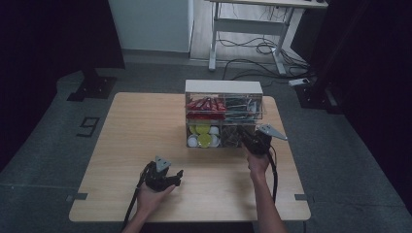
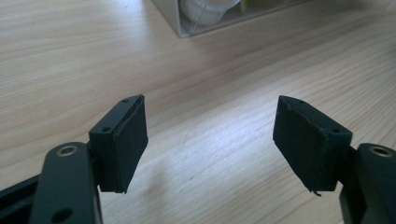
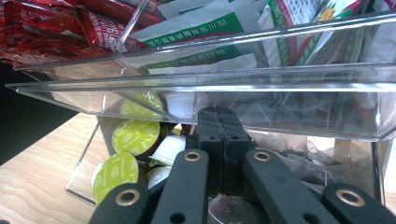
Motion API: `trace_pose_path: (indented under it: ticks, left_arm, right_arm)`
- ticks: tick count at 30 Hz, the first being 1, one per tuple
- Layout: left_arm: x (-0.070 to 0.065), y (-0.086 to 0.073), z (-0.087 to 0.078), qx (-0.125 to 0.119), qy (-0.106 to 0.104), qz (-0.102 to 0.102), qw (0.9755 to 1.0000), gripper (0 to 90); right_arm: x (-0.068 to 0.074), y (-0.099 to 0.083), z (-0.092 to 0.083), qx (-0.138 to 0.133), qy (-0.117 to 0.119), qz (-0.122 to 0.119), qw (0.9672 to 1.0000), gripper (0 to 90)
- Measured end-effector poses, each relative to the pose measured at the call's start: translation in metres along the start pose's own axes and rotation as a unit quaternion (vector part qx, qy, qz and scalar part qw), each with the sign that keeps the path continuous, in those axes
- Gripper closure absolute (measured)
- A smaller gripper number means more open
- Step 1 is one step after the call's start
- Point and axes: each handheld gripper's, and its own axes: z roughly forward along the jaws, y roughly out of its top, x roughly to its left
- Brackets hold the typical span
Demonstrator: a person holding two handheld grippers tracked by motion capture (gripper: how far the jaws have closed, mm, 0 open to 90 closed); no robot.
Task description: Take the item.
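Observation:
A clear two-tier organizer (image 1: 223, 88) stands at the far middle of the wooden table (image 1: 141, 145). Its upper tier holds red sachets (image 1: 206, 104) (image 3: 56, 28) and green-and-white sachets (image 1: 241, 106) (image 3: 205, 28). Below lie yellow-green capsules (image 1: 203, 131) (image 3: 135, 136) and dark tea bags (image 1: 232, 137) (image 3: 299, 154). My right gripper (image 1: 241, 134) (image 3: 219, 112) reaches into the lower right compartment, jaws shut pad to pad; I see nothing between them. My left gripper (image 1: 179, 175) (image 2: 210, 100) rests open over bare wood near the front, nothing between its pads, the organizer's corner (image 2: 187, 29) beyond it.
Behind the table on the floor are a white desk frame (image 1: 214, 43) and loose cables (image 1: 262, 48). A black stand base (image 1: 92, 87) sits at the far left, with a taped figure 9 (image 1: 88, 126) on the carpet.

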Motion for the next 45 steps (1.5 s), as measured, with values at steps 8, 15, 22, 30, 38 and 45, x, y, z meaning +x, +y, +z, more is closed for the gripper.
trace_pose_path:
  ticks: [8,15,22,30,38,45]
  left_arm:
    - [-0.012,0.022,0.003,-0.026,0.004,0.008,0.9996,27.7]
    - [-0.020,0.037,0.008,-0.033,0.005,0.014,0.9993,29.0]
    - [-0.026,0.047,0.012,-0.040,0.001,0.018,0.9990,30.2]
    - [-0.031,0.055,0.018,-0.044,0.000,0.020,0.9988,31.3]
    - [-0.037,0.064,0.022,-0.048,0.000,0.026,0.9985,32.0]
    - [-0.043,0.072,0.028,-0.046,0.010,0.047,0.9978,32.2]
  right_arm:
    - [-0.001,0.000,-0.001,0.000,0.003,0.002,1.0000,88.9]
    - [-0.001,0.001,-0.002,-0.001,0.004,0.005,1.0000,88.9]
    - [-0.001,0.001,-0.002,-0.002,0.005,0.006,1.0000,88.9]
    - [0.000,0.000,-0.002,-0.003,0.005,0.006,1.0000,88.8]
    - [0.002,-0.001,-0.002,-0.002,0.007,0.008,0.9999,88.9]
    - [0.003,0.000,-0.003,-0.004,0.010,0.010,0.9999,88.9]
